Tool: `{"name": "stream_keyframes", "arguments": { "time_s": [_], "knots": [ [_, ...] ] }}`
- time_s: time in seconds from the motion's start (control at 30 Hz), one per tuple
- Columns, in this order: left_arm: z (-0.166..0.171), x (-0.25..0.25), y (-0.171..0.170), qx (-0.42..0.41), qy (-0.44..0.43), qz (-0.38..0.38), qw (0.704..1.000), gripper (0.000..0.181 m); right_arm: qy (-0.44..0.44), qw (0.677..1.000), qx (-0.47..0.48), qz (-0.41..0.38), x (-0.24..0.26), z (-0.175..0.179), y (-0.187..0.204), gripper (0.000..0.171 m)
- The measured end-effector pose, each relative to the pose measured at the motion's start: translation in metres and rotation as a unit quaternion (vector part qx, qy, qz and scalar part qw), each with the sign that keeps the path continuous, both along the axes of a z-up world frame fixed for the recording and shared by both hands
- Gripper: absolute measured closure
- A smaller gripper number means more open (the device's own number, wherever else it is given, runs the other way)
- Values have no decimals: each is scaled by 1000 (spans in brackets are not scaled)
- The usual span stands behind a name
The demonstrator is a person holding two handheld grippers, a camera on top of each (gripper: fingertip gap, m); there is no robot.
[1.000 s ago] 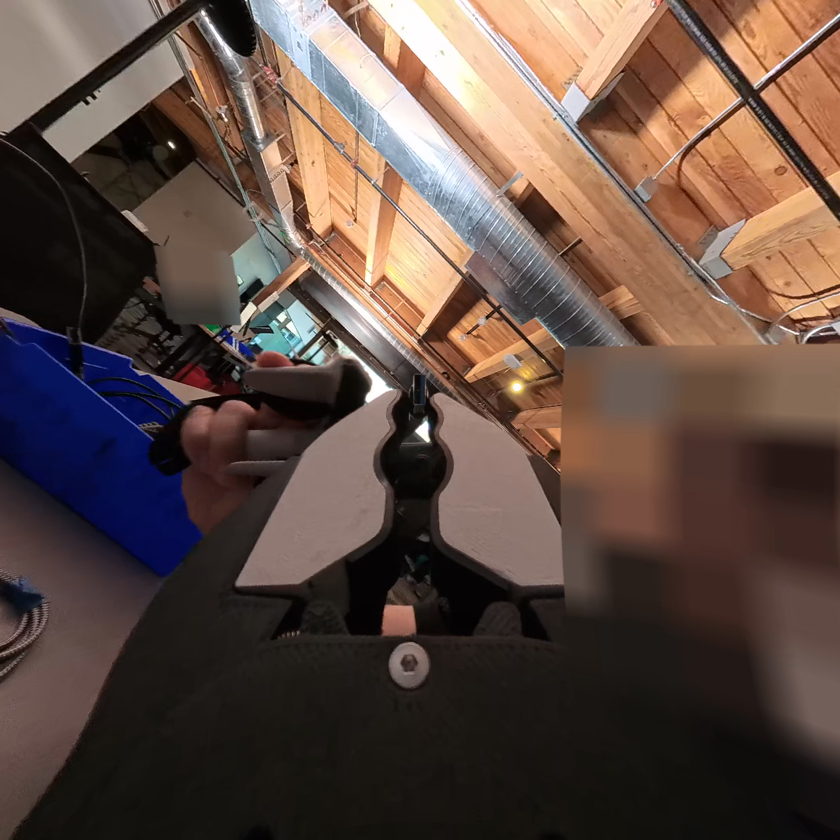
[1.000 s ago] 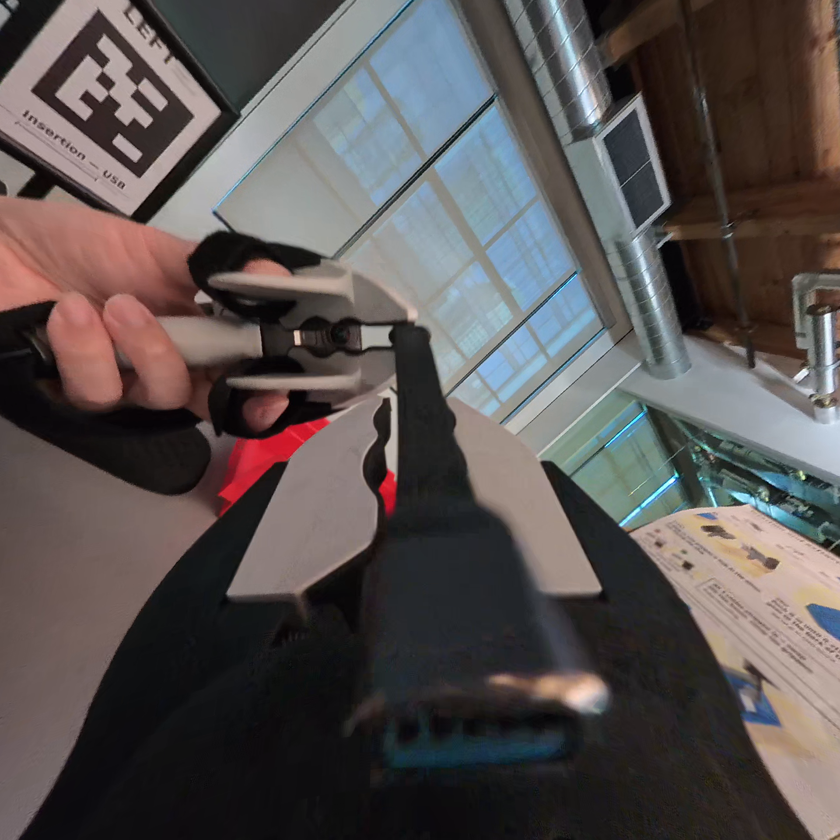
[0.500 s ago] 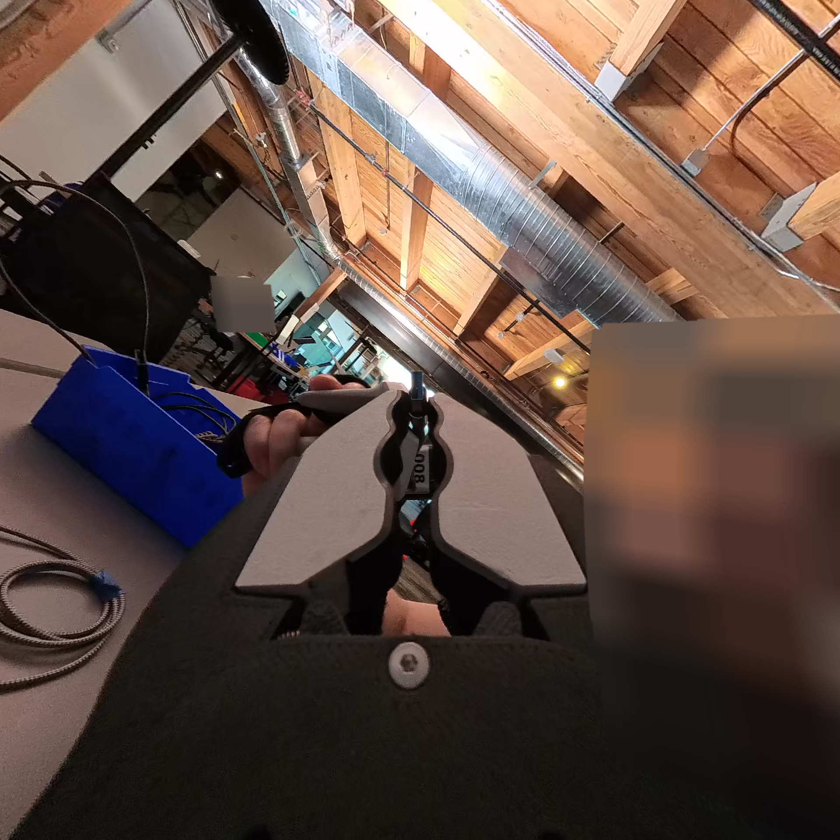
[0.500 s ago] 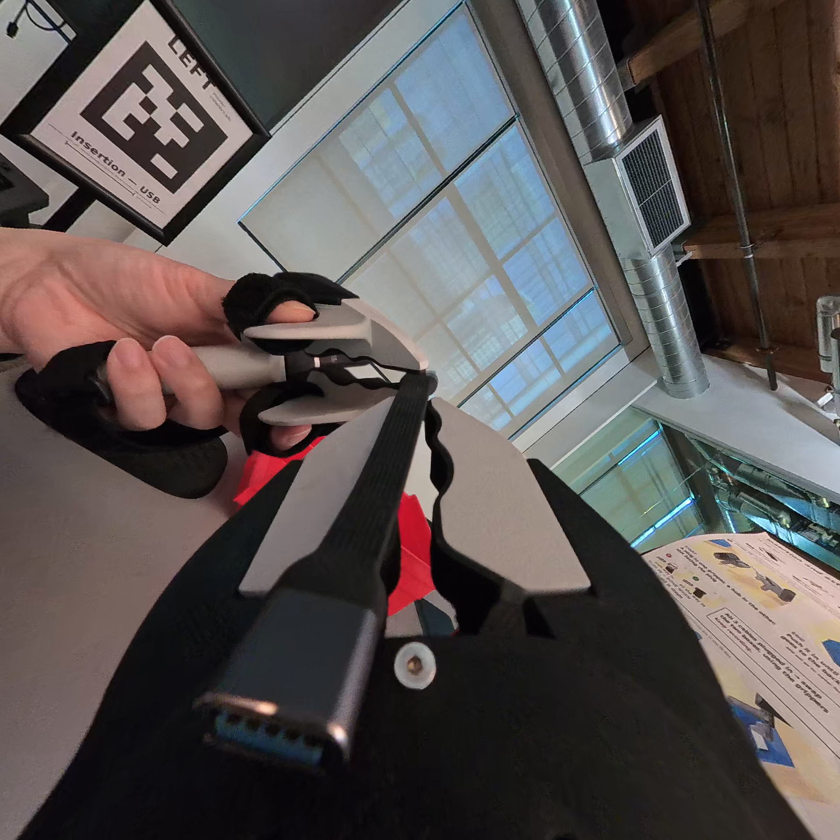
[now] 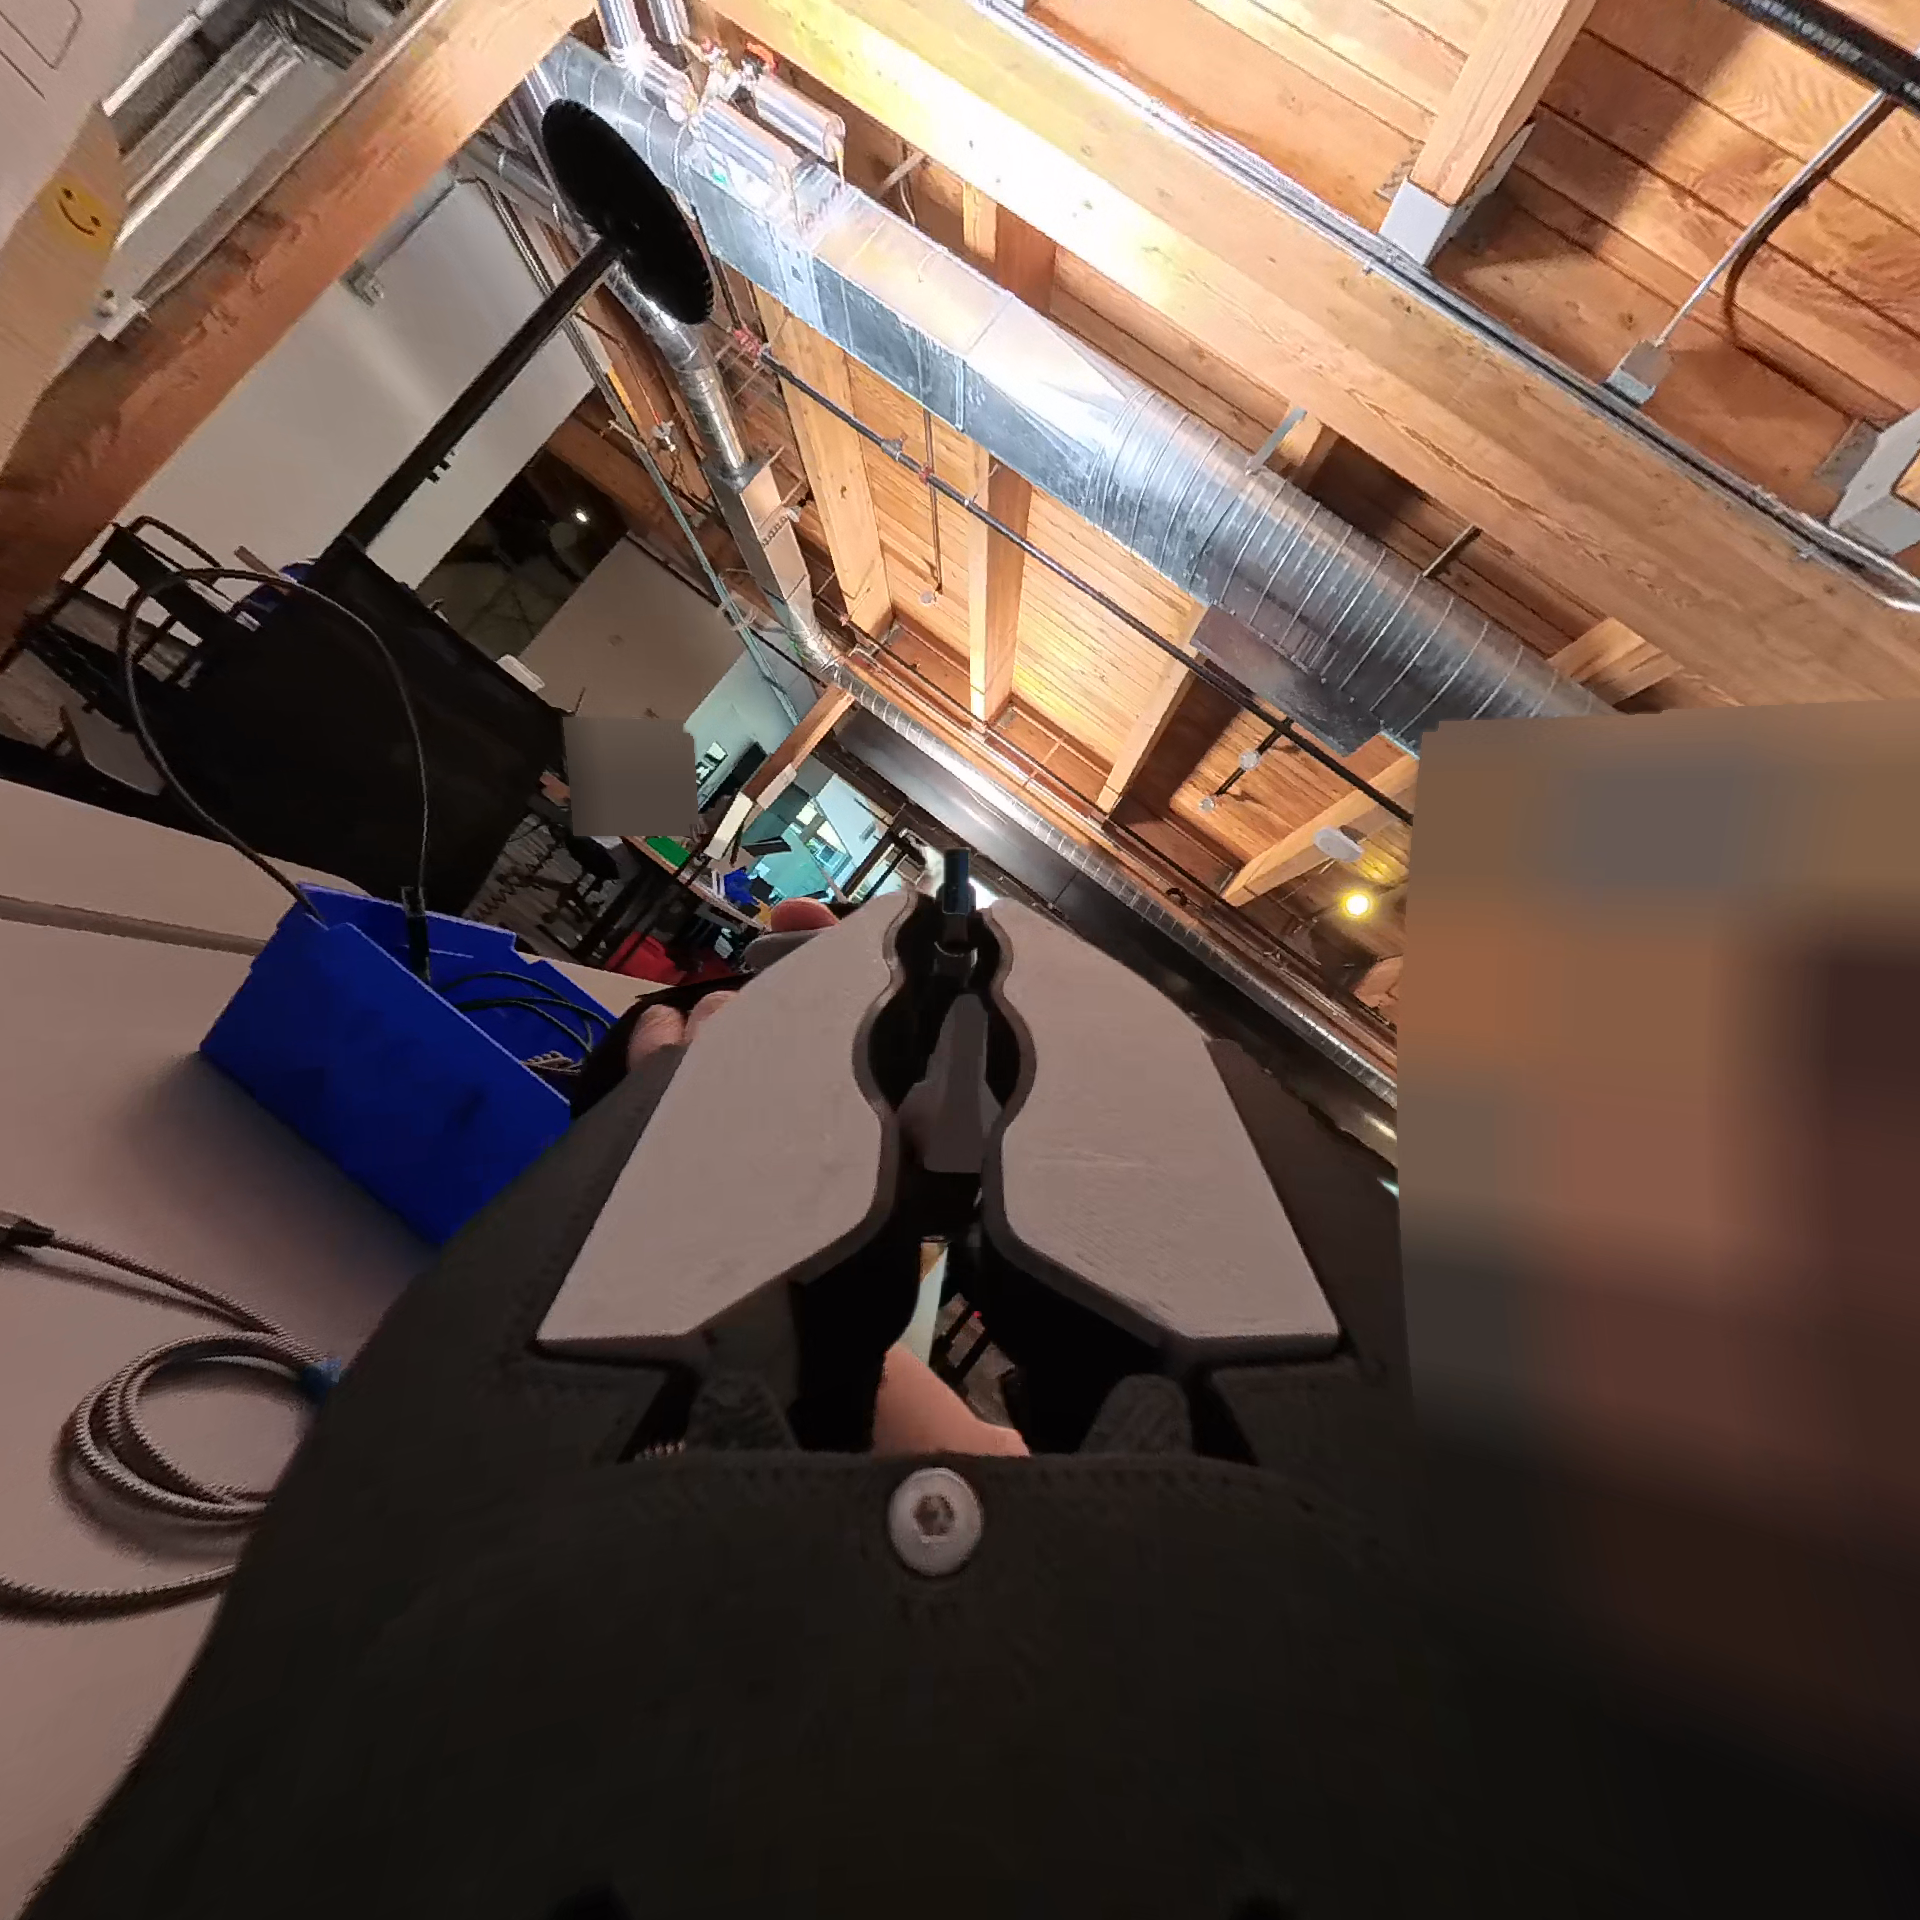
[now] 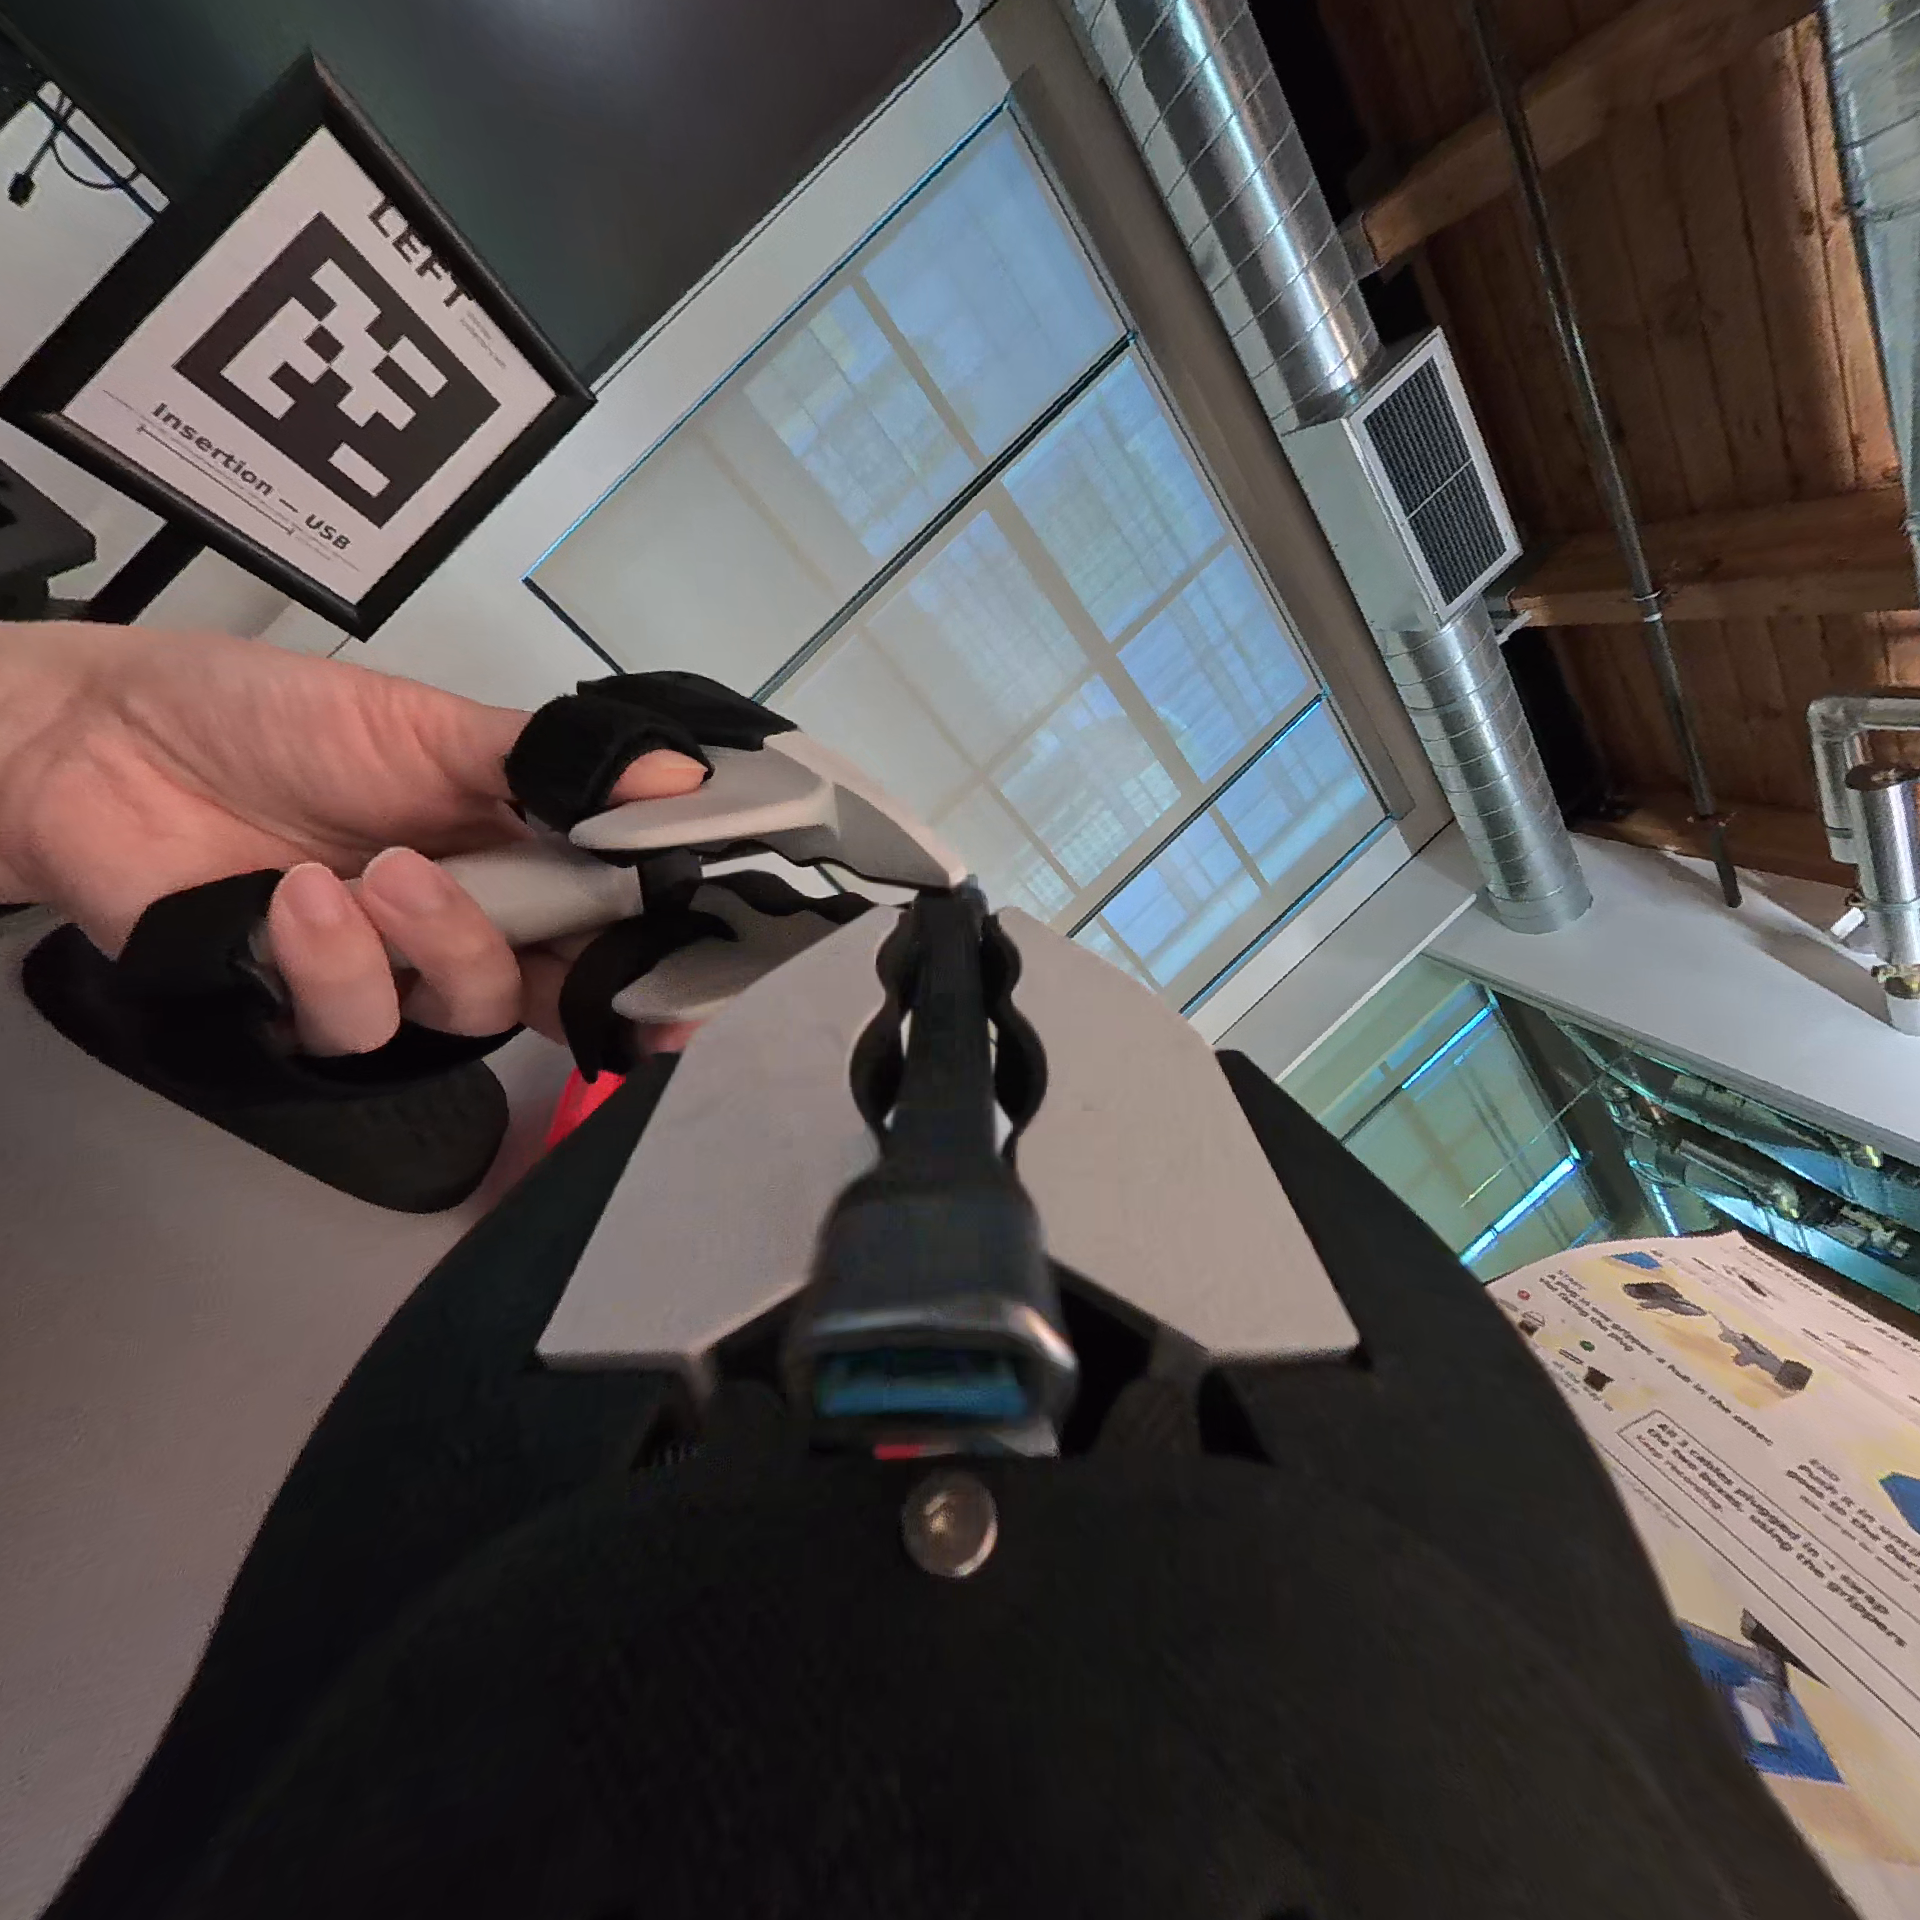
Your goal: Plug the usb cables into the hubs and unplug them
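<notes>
A black USB hub with a blue port facing the camera lies between the fingers of my right gripper, which is shut on its body. My left gripper, held in a hand at the left, meets the hub's far end tip to tip. In the left wrist view my left gripper is shut on that thin dark end, which pokes up past the fingertips. A grey finger of the right gripper shows through the gap. Both grippers are held up off the table.
A blue bin with cables in it stands on the grey table. A coiled braided cable lies near it. A red object, a framed marker sign and a printed instruction sheet are also around. The grippers are tip to tip, or close to it.
The hub swung from slanting across the right gripper's left finger to lying straight between both fingers, and the right gripper closed on it. The left view shows more of the table.
</notes>
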State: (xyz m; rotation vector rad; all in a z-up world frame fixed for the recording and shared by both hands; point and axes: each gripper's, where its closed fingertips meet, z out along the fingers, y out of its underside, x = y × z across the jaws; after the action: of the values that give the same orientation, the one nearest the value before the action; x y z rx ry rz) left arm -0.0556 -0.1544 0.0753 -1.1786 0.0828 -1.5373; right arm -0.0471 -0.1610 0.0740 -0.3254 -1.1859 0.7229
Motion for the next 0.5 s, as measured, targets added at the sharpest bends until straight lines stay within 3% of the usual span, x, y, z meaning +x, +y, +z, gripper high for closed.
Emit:
{"name": "stream_keyframes", "arguments": {
  "time_s": [0.5],
  "knots": [
    [-1, 0, 1, -7, -10, -7, 1000, 174, -26, 999, -1, -19, -2, -2, 4, 159]
  ]
}}
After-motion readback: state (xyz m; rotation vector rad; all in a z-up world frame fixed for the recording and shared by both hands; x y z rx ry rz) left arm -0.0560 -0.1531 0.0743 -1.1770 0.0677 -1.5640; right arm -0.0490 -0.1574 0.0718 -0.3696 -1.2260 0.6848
